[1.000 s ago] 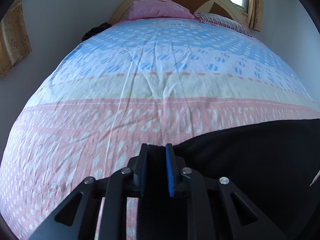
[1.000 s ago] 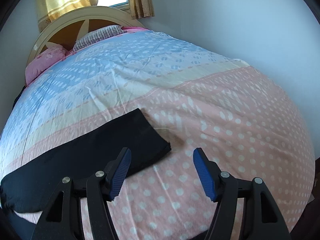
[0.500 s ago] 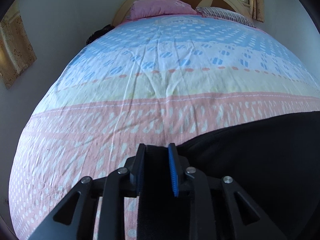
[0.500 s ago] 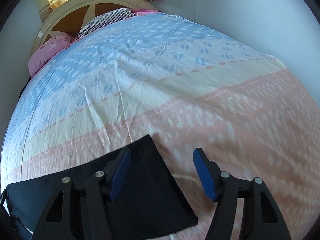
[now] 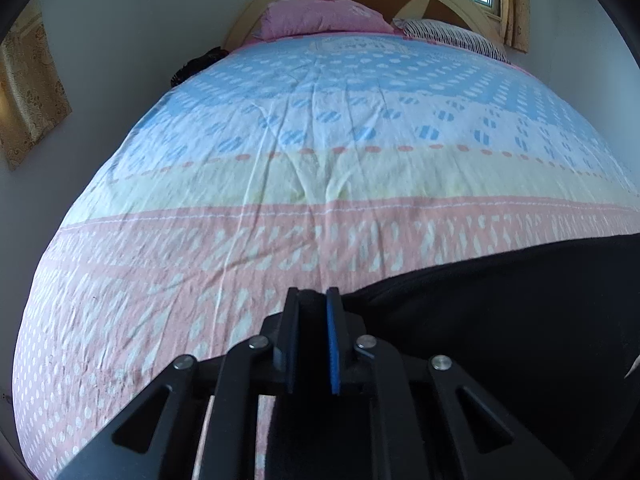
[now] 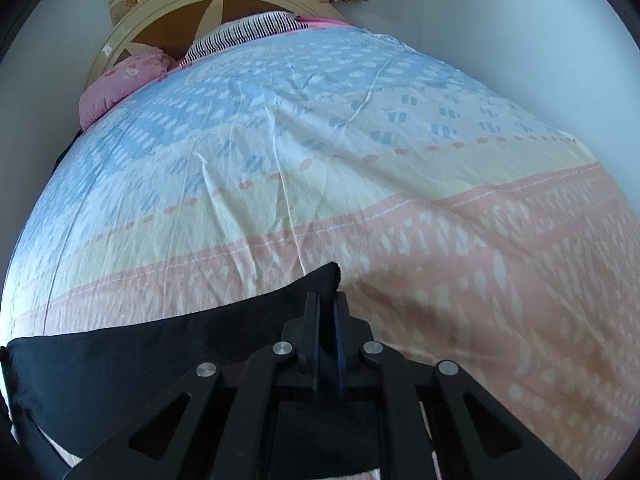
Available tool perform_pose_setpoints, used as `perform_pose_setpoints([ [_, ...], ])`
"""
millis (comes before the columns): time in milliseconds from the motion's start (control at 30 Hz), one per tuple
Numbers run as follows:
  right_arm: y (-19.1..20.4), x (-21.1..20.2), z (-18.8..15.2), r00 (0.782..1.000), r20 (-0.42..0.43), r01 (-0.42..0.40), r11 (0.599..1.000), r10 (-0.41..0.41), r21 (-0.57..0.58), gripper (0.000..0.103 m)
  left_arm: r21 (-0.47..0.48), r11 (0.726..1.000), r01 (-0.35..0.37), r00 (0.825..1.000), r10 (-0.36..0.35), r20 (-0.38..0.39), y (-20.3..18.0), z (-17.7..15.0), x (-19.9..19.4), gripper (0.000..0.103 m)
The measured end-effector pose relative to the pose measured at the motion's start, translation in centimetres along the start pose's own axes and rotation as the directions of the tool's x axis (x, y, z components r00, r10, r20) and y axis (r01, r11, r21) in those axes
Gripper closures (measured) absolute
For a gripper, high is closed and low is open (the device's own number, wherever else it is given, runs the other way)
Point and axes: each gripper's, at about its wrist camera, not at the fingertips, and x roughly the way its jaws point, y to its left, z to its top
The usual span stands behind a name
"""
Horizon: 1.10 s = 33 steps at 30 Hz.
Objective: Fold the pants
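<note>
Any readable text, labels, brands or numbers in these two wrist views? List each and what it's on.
No legible text in either view.
Faint mirrored-looking lettering on the blue, yellow and pink patterned bedsheet near the pink pillow: too blurred to read.
Black pants: no label visible.
Left claw, right claw: no markings.

The pants were matt black cloth; the bedspread was creased printed cotton; the headboard looked painted wood.

The black, soft-fabric pants lie as a long flat band across the pink-patterned near end of the bedspread. Both ends are lifted slightly off the cover, one corner peaking upward.
</note>
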Motion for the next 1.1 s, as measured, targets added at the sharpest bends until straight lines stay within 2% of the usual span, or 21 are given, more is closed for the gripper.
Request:
perform_pose_setpoints([
  [167,-0.7,-6.0,-1.5,0.991,0.133,-0.033,0.999,0.031,0.012,0.098,-0.056,0.997,0.057,0.994,-0.052,0.092,1.3,0.0,-3.6,0.091],
  [333,-2.3,-11.2,-4.3,0.972,0.228,-0.076,0.995,0.061,0.056,0.098,-0.122,0.977,0.172,0.972,-0.148,0.184,3.4,-1.1,-7.6,0.091],
  [633,-5.5,-17.3,-11.9,0.942,0.319,-0.146,0.981,0.1,0.125,0.098,-0.165,0.944,0.287,0.935,-0.238,0.264,5.5,-6.3,-12.0,0.091],
  [800,-7.3,-18.1,-16.0,0.948,0.302,-0.151,0.976,0.099,0.155,0.098,-0.163,0.937,0.309,0.93,-0.262,0.259,5.7,-9.4,-12.7,0.091],
  [900,-8.4,-17.6,-18.5,0.961,0.258,-0.151,0.971,0.101,0.183,0.098,-0.164,0.936,0.313,0.932,-0.269,0.244,5.7,-11.6,-12.6,0.091],
  [1000,-8.3,-16.8,-20.1,0.977,0.196,-0.111,0.983,0.081,0.148,0.098,-0.173,0.932,0.318,0.935,-0.279,0.218,5.8,-13.4,-11.9,0.091],
  [1067,-7.7,-16.9,-21.0,0.986,0.161,-0.047,0.993,0.029,0.109,0.092,-0.173,0.936,0.308,0.941,-0.273,0.198,5.6,-14.2,-11.3,0.091],
  [1100,-7.2,-17.3,-21.2,0.987,0.158,-0.012,0.996,-0.002,0.085,0.08,-0.17,0.937,0.305,0.942,-0.271,0.198,5.5,-14.5,-11.3,0.091],
])
